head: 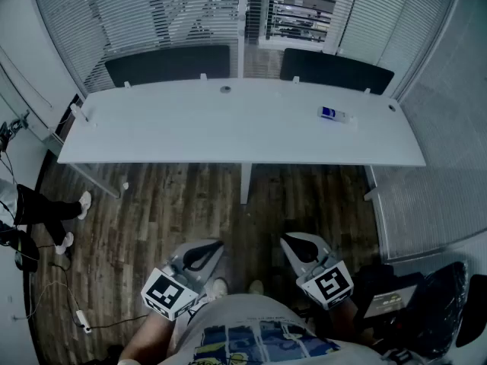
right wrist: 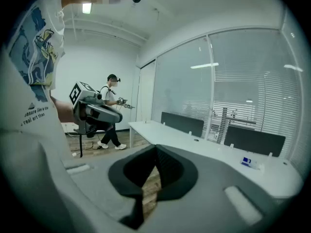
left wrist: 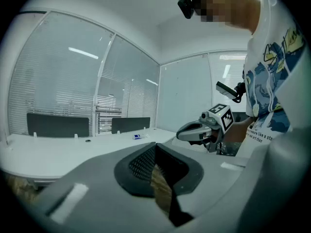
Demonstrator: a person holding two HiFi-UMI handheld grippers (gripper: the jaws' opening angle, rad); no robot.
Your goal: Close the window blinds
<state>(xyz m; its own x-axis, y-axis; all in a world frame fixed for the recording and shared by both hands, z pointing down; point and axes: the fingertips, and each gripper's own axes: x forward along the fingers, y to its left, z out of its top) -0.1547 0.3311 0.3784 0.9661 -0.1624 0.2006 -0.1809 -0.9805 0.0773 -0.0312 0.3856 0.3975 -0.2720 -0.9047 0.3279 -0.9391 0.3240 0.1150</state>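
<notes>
The window blinds (head: 183, 10) hang with open slats over the glass wall behind the long white desk (head: 228, 131); through them I see shelving in the room beyond. They also show in the left gripper view as blinds (left wrist: 58, 96) and in the right gripper view as blinds (right wrist: 248, 98). My left gripper (head: 215, 245) and right gripper (head: 286, 239) are held low, close to my body, over the wooden floor and well short of the desk. Both are shut with nothing between their jaws.
Two dark divider screens (head: 169, 64) stand along the desk's far edge. A small blue-and-white item (head: 333, 114) lies on the desk at the right. Another person (right wrist: 111, 111) stands at the left. A black chair (head: 415, 299) is at my right.
</notes>
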